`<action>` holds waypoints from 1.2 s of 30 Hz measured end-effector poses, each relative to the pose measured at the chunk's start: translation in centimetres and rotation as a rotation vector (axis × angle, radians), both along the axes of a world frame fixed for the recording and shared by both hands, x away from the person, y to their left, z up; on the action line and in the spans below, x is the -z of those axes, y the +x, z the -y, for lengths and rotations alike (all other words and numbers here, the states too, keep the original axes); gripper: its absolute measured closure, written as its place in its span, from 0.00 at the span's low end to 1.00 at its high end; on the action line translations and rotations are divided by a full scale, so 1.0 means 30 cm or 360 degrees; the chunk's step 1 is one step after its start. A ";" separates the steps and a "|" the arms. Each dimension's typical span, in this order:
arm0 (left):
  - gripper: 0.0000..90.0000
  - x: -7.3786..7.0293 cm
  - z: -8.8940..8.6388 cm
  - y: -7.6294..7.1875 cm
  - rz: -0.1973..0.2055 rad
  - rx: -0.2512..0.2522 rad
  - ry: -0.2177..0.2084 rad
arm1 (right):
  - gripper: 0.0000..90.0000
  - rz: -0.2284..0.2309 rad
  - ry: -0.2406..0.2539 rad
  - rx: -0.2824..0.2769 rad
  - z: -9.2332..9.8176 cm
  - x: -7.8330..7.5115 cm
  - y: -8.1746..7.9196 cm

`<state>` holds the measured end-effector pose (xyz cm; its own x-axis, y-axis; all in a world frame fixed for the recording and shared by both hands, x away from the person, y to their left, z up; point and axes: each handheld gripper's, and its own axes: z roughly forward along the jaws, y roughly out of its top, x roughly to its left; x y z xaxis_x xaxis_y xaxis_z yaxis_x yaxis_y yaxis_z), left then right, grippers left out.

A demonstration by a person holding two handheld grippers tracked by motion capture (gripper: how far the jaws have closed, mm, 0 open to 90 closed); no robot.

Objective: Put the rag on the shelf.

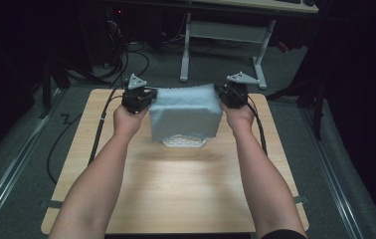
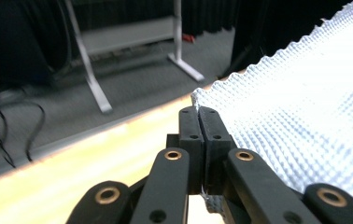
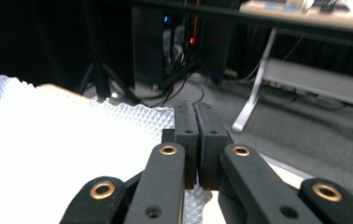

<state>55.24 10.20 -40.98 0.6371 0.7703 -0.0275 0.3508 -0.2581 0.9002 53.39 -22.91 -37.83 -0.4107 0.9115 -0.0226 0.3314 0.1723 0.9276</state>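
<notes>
Both grippers clamped on the cloth (image 1: pixel 186 115): left gripper (image 2: pixel 198 122) and right gripper (image 3: pixel 195 116) each pinch 1 top corner, holding it stretched above the table (image 1: pixel 176 184), hanging over a white basket (image 1: pixel 184 142). Looks light, limp, textured; corners are the sensible grip, edges will sag.

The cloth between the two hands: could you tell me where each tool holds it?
The cloth is pinched at its two upper corners: left tool, right tool.

Light wooden table (image 1: pixel 176 189) with rounded corners, a white mesh basket (image 1: pixel 184 142) on it.
</notes>
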 end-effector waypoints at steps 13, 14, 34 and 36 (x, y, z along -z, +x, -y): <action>0.99 0.147 -0.019 -0.024 -0.0215 0.0088 -0.0105 | 0.99 -0.0165 0.0036 -0.0022 0.022 0.167 -0.019; 0.99 0.155 -0.019 -0.029 -0.0227 0.0090 -0.0100 | 0.99 -0.0181 0.0049 -0.0017 0.024 0.178 -0.025; 0.98 0.211 -0.013 -0.076 -0.0274 0.0103 -0.0117 | 0.99 -0.0286 0.0119 0.0008 0.040 0.277 -0.062; 0.98 0.214 -0.017 -0.078 -0.0273 0.0099 -0.0122 | 0.99 -0.0289 0.0123 0.0004 0.038 0.285 -0.061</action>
